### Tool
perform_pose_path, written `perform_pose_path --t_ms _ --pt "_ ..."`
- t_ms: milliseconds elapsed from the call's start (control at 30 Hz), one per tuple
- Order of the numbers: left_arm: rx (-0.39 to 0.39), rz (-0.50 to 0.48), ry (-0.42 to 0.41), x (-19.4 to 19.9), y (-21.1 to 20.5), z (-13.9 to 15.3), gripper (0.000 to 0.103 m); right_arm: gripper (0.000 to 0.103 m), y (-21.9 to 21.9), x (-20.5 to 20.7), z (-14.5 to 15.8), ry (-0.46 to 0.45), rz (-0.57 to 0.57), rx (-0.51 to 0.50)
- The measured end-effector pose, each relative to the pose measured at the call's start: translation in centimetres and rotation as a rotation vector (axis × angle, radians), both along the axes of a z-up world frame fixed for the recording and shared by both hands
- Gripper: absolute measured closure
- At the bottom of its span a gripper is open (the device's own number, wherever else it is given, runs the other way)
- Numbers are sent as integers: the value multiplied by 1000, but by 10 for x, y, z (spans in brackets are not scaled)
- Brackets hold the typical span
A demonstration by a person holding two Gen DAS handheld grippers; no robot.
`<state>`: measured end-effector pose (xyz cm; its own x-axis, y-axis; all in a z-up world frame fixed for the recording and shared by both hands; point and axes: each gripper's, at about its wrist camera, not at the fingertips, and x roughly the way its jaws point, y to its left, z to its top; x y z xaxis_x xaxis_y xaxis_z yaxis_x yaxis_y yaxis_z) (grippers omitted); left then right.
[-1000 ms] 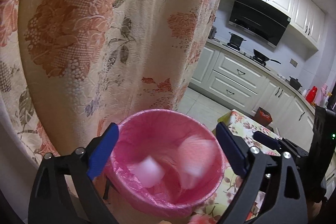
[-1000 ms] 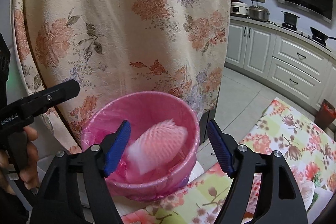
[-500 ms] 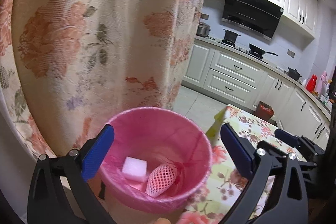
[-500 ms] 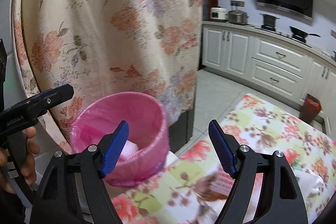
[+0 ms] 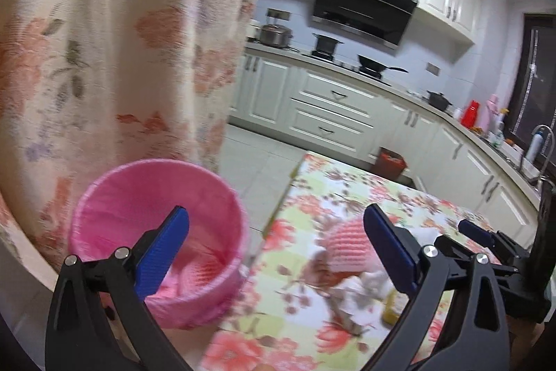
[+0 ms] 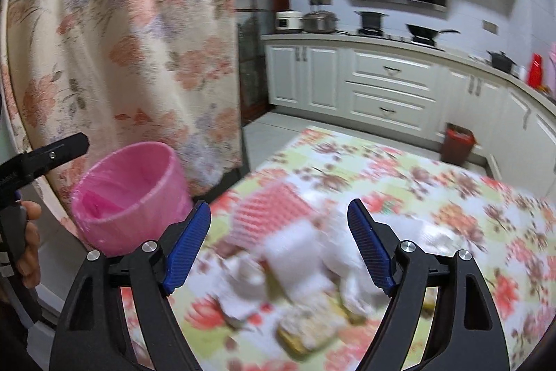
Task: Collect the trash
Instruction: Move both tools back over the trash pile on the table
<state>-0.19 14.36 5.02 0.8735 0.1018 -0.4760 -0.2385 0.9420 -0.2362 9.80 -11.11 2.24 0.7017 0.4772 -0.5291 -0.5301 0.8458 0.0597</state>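
Note:
A pink-lined bin [image 5: 156, 232] stands at the left beside the floral table [image 5: 312, 329]; its contents are hidden by the wall and my finger. On the cloth lies a blurred trash pile: a pink foam net [image 6: 271, 214], a white block [image 6: 295, 252], crumpled white paper [image 6: 347, 266] and a yellowish wrapper [image 6: 305, 325]. My left gripper [image 5: 276, 225] is open wide, straddling the bin's right rim and the table edge, holding nothing. My right gripper [image 6: 278, 214] hovers over the pile with its jaws opening, and nothing is pressed between them. It also shows at the right of the left wrist view, right gripper [image 5: 479, 235].
A flowered curtain [image 5: 104, 40] hangs right behind the bin. Past the table are a tiled floor, white kitchen cabinets [image 6: 389, 86] with pots on the counter, and a small red bin [image 6: 458, 145]. A hand [image 6: 29, 249] holds the left gripper's handle.
A foam net and a white block dropped into the bin and settled. Both grippers then swung right, from above the bin toward the table, bringing the trash pile into view.

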Motion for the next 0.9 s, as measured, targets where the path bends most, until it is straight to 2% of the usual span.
perform_pose_path --t_ms 500,900 --pt "10 -150 84 25 -75 -28 18 23 -102 -8 -34 66 -161 5" --pt "10 -217 180 49 -108 -65 27 19 -140 -2 -58 125 -231 2"
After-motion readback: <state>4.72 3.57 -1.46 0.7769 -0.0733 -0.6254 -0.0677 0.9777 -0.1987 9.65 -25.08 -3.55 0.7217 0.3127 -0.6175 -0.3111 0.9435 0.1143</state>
